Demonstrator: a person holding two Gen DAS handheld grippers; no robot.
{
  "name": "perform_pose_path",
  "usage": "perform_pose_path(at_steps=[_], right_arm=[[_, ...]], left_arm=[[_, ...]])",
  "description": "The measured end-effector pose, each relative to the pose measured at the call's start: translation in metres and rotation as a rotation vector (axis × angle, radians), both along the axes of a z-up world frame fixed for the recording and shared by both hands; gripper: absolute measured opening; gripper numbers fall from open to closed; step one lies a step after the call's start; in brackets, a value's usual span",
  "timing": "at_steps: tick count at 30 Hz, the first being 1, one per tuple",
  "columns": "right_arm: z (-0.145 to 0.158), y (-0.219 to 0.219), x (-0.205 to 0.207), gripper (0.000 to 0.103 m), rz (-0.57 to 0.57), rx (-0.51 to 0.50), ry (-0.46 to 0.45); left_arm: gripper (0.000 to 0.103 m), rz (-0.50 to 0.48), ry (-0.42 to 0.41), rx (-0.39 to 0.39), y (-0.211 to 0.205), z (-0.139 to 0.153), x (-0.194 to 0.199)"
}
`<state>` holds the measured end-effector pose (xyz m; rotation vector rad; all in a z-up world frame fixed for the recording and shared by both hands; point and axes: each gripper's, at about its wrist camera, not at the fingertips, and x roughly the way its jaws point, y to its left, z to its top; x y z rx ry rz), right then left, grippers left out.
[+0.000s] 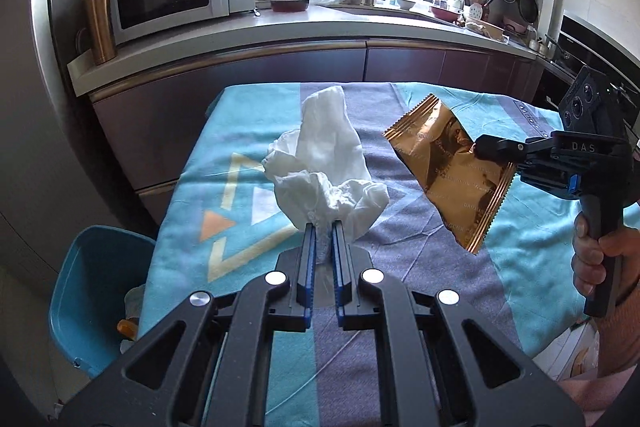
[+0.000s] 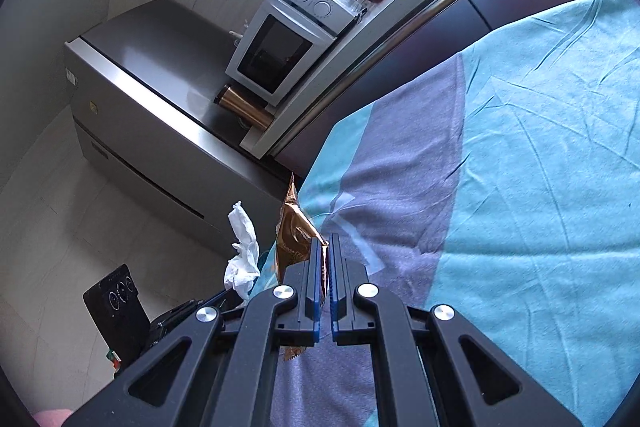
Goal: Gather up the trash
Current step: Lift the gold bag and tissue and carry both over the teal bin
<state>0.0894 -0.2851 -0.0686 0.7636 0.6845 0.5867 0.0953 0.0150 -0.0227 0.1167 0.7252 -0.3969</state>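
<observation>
Left gripper point(image 1: 324, 227): I have it clenched on a crumpled white tissue point(image 1: 326, 163), lifted clear above the table point(image 1: 540, 227), over its far left part.
Right gripper point(image 2: 329, 241): I have it clamped on a gold wrapper point(image 2: 296, 239), held in the air above the table's right side.
Left view only: my right hand point(image 1: 592, 251) wrapped round the right gripper's handle; the wrapper point(image 1: 448, 167) seen flat, pinched at its right edge; a blue bin point(image 1: 88, 291) on the floor at the table's near left corner; a sink tap by the window.
Right view only: the wrapper edge-on between the jaws; the tissue point(image 2: 242, 247) just left of it; the fridge point(image 2: 152, 99).
Pose: the left gripper tilts down at the cloth; the right view is rolled, so the counter runs diagonally.
</observation>
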Motion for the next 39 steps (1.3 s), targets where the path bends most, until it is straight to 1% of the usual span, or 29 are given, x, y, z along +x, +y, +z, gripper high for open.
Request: perform_pose_path(at_steps=[7, 13, 27, 39], right_arm=[[-0.002, 0.029, -0.001, 0.003, 0.04, 0.021, 0.009], [0.0, 0.05, 0.004, 0.003, 0.071, 0.018, 0.013], [0.002, 0.083, 0.016, 0.003, 0.129, 0.022, 0.018], [0.0, 0.108, 0.026, 0.003, 0.178, 0.023, 0.022]], left_arm=[[0.008, 0.037, -0.01, -0.011, 0.026, 0.002, -0.015], [0.008, 0.066, -0.016, -0.022, 0.043, 0.004, -0.023], [0.008, 0.116, -0.019, -0.023, 0.075, 0.003, -0.033], [0.008, 0.174, -0.015, -0.014, 0.097, 0.0, -0.032]])
